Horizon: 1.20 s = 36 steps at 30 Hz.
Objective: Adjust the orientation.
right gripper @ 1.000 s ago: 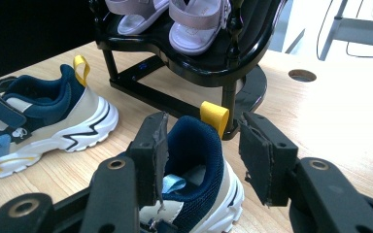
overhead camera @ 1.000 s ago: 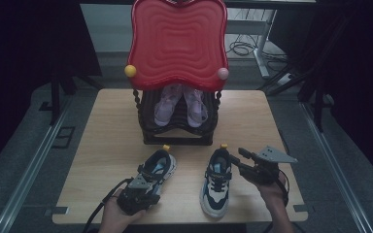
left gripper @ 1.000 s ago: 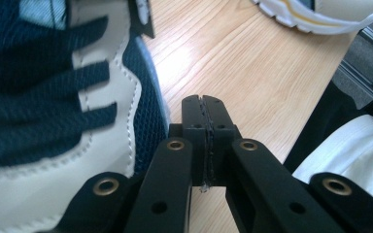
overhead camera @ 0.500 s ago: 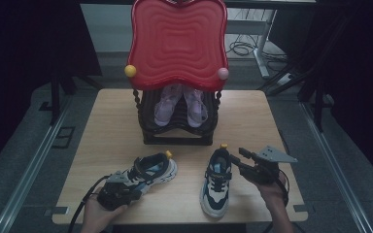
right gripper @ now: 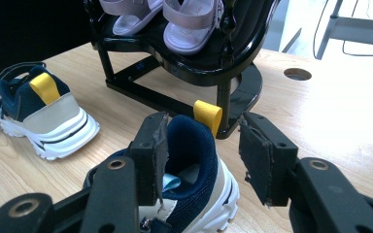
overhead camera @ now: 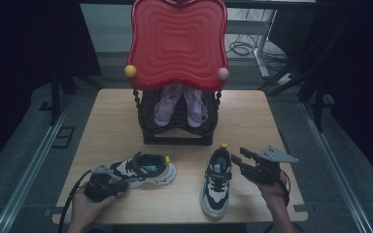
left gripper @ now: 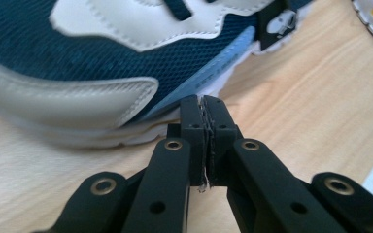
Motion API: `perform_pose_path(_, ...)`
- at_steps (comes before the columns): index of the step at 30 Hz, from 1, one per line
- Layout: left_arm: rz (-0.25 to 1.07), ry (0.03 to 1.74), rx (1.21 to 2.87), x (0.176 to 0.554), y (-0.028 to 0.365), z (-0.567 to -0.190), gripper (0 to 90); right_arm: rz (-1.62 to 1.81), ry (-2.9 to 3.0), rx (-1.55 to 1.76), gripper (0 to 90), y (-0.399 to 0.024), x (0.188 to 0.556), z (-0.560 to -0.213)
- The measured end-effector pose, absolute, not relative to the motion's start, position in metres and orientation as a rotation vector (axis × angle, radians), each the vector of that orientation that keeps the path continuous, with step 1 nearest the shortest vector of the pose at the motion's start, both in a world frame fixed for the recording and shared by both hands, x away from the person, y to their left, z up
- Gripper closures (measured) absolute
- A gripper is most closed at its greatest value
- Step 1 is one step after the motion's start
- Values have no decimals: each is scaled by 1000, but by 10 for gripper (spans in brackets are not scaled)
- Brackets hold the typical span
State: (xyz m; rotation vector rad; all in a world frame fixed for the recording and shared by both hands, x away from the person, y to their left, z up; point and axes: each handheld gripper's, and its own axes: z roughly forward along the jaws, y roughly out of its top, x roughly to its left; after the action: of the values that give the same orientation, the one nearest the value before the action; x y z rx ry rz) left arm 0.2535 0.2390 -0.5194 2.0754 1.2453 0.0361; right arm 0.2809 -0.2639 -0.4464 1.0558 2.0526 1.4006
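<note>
On the pale wooden worktop [overhead camera: 116, 121], the left tool [overhead camera: 110, 180], jaws together, touches the navy-and-cream sneaker [overhead camera: 143, 170] at seven o'clock. The right tool [overhead camera: 239, 160] stands apart beside its mate [overhead camera: 216, 187] at five.

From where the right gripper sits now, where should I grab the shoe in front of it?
Take the right shoe by its heel collar, just under the yellow pull tab. Come from behind the heel, where the right gripper already stands open: the collar stands upright and narrow enough to fit between the fingers.
</note>
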Motion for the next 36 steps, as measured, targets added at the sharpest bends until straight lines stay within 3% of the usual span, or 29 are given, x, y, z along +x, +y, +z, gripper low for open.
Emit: perform_pose_path(36,93,1384,1941,326,273,-522,886,1405,2047,1063,530,-266,280,-446)
